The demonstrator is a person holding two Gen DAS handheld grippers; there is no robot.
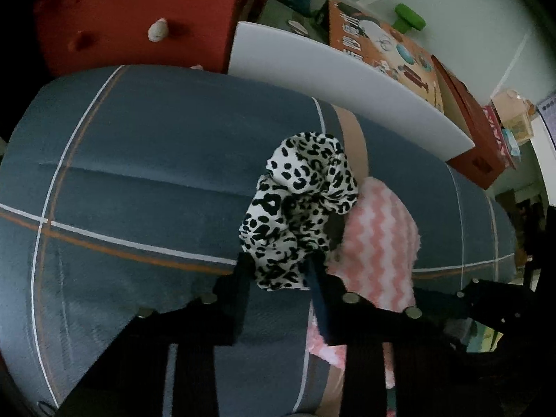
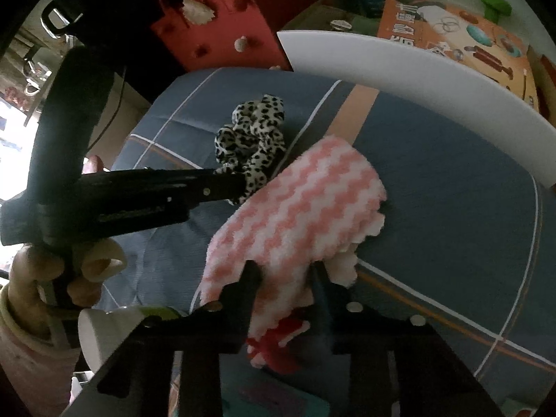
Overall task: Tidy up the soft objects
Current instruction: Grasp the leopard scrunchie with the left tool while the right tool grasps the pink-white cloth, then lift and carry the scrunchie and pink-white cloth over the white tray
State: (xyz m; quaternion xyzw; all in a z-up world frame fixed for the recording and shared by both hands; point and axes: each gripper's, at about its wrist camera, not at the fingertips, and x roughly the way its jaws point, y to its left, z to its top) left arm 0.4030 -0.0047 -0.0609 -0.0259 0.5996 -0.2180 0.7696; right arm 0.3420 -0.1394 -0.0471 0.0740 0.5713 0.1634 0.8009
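Observation:
A black-and-white leopard-print scrunchie (image 1: 299,201) lies on a blue-grey checked sheet (image 1: 156,156), touching a fluffy pink-and-white zigzag cloth (image 1: 378,243) to its right. My left gripper (image 1: 279,271) is shut on the scrunchie's near edge. In the right wrist view that gripper reaches in from the left onto the scrunchie (image 2: 253,132). My right gripper (image 2: 285,271) is shut on the near end of the zigzag cloth (image 2: 295,208), and its fingers (image 2: 252,278) press into the pile. A red fluffy piece (image 2: 278,344) shows under this cloth.
A white foam board (image 1: 347,93) leans over the sheet's far side. Behind it stand an orange printed box (image 1: 382,48), a green object (image 1: 410,19) and a red felt bag (image 1: 139,17). A person's hand (image 2: 34,271) holds the left gripper's handle.

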